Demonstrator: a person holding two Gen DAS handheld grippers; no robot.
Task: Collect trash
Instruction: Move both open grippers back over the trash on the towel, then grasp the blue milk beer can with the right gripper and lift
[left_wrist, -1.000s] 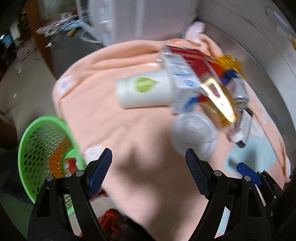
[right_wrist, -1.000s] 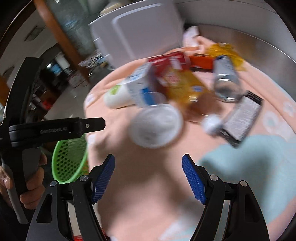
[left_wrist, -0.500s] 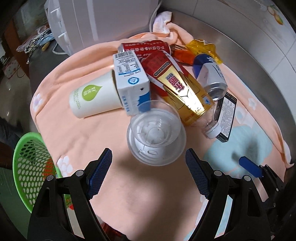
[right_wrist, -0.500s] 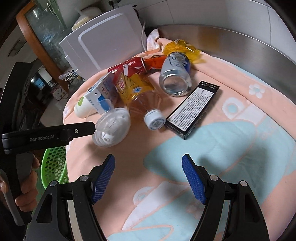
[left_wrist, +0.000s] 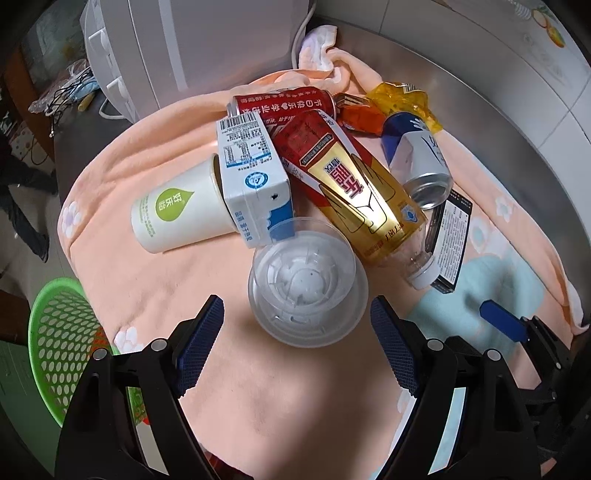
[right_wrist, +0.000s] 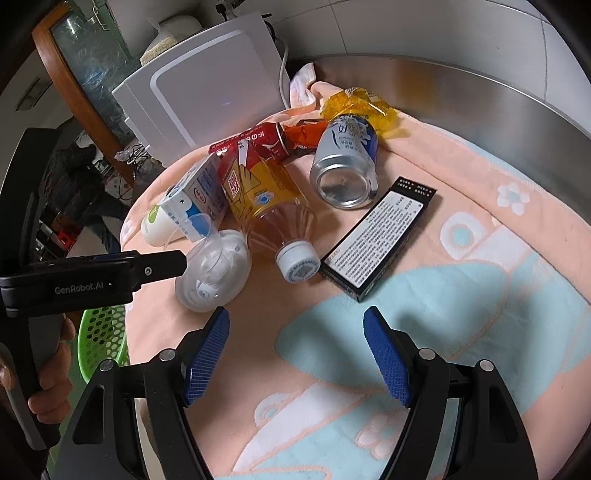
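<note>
The left gripper (left_wrist: 297, 347) stands released, jaws wide with nothing between them, and the right gripper (right_wrist: 297, 352) is likewise released over bare peach blanket (right_wrist: 480, 229). Directly ahead of the left claw lies a clear plastic cup (left_wrist: 306, 284), tipped on its side, mouth toward the claw, apparently empty. Below and to the left of that claw stands a green mesh basket (left_wrist: 55, 354) holding something red and orange that cannot be identified. Just beyond the cup lies a blue-and-white carton (left_wrist: 251, 177), its far end pushed into the mouth of a white paper cup (left_wrist: 177, 210) on its side. Right of the carton lies a capped bottle with red-and-gold label (left_wrist: 354, 192), then a black box (left_wrist: 448, 236) lying flat. Farther out lie a silver can (left_wrist: 421, 158), a red can (left_wrist: 284, 107), an orange wrapper (left_wrist: 360, 118) and a yellow wrapper (left_wrist: 402, 98); can contents cannot be determined.
</note>
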